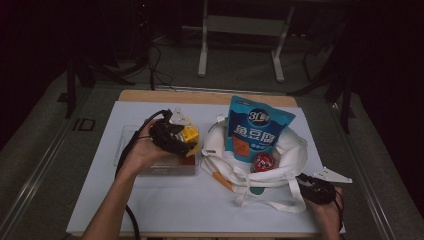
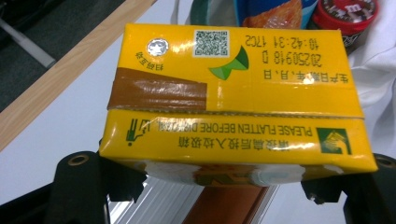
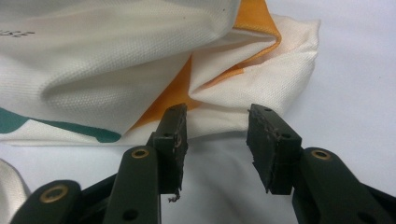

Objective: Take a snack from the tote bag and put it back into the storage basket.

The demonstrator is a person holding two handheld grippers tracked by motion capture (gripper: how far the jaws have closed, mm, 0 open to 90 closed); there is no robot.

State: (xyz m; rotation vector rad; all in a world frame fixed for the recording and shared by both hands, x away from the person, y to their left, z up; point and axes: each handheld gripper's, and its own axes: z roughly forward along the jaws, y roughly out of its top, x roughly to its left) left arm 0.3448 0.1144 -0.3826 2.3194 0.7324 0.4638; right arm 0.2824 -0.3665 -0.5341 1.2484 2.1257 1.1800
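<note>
My left gripper (image 1: 176, 141) is shut on a yellow drink carton (image 1: 189, 134), held over the right end of a clear tray (image 1: 131, 150). In the left gripper view the carton (image 2: 233, 93) lies crosswise between the two jaws of the left gripper (image 2: 229, 179), printed top facing the camera. A white tote bag (image 1: 295, 150) lies to its right, holding a blue snack pouch (image 1: 257, 125) and a red-lidded jar (image 1: 263, 161). My right gripper (image 1: 303, 179) rests at the bag's near right corner. Its jaws (image 3: 217, 140) stand open, and the bag's cloth (image 3: 116, 70) lies just beyond the tips.
A white mat (image 1: 165, 205) covers the wooden table (image 1: 200, 96). The bag's straps (image 1: 272, 202) trail toward the front edge. A metal stand (image 1: 240, 30) is on the floor behind the table. The pouch (image 2: 275, 11) and jar (image 2: 345, 14) lie close beyond the carton.
</note>
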